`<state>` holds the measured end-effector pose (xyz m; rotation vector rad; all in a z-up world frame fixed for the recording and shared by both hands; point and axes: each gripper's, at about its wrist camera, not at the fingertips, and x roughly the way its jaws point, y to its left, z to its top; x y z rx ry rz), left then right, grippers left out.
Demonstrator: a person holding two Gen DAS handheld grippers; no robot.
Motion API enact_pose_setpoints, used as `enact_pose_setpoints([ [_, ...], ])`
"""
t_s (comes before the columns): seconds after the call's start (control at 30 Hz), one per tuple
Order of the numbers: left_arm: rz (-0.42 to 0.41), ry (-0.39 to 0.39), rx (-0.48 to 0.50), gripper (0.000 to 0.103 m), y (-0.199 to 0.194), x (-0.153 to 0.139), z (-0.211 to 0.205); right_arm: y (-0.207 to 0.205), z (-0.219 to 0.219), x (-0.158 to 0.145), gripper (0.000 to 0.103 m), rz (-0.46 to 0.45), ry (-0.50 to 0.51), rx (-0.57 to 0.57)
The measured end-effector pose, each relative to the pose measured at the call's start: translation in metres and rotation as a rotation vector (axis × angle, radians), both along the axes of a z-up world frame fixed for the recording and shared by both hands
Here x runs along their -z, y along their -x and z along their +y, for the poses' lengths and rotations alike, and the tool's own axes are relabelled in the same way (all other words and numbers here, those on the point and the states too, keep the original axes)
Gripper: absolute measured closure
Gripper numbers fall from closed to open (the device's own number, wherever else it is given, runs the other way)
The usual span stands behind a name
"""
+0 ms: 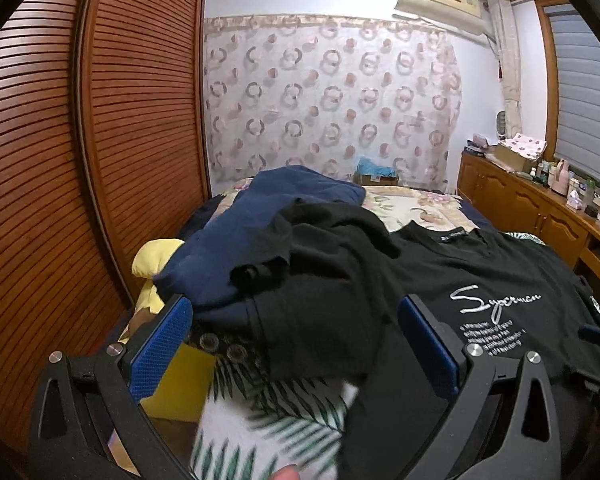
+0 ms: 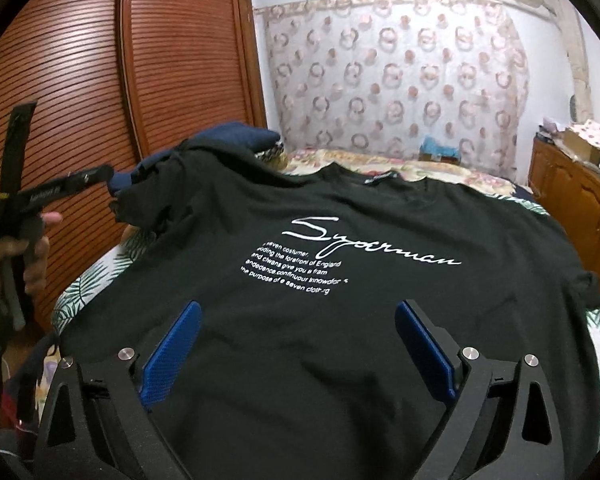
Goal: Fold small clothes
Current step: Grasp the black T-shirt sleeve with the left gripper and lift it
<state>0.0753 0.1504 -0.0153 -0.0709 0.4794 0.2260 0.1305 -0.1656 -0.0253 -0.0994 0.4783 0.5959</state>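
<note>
A black T-shirt [image 2: 340,208] with white script lettering lies spread face up on the bed, collar at the far side. My right gripper [image 2: 300,320] hovers open over its lower front, nothing between the blue pads [image 2: 172,352]. In the left wrist view the same T-shirt [image 1: 480,280] stretches to the right, and its left sleeve [image 1: 320,272] is bunched up in a heap. My left gripper [image 1: 296,320] is open, its pads either side of that bunched sleeve without closing on it. A navy garment [image 1: 260,220] lies crumpled behind the sleeve.
The bed has a leaf-print sheet [image 1: 284,412] and a floral cover [image 1: 412,204] farther back. A yellow item [image 1: 156,256] sits at the bed's left edge beside slatted wooden wardrobe doors [image 1: 100,140]. Wooden cabinets [image 1: 532,208] line the right. A person's hand [image 2: 32,256] holds the left tool.
</note>
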Motion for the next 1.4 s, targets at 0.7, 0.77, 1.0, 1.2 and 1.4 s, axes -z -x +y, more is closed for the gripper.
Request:
enact_pose_setpoints([
  [0.7,0.232,0.005,0.100,0.085,-0.089,0.015,0.046,-0.010,0.032,-0.001,0.005,-0.024,0.062,-0.083],
  [0.77,0.215,0.006,0.113,0.094,-0.086,0.010,0.043,-0.011,0.033,-0.001,0.005,-0.021,0.063,-0.086],
  [1.0,0.149,-0.016,0.214,0.095,-0.080,-0.026,0.007,-0.010,0.029,0.003,0.005,-0.008,0.037,-0.085],
  [1.2,0.120,-0.008,0.352,0.095,-0.088,-0.060,-0.048,-0.009,0.015,-0.002,0.005,-0.009,0.000,-0.058],
  [1.4,0.138,0.023,0.470,0.095,-0.110,-0.081,-0.099,-0.010,0.004,-0.003,0.005,-0.009,-0.033,-0.020],
])
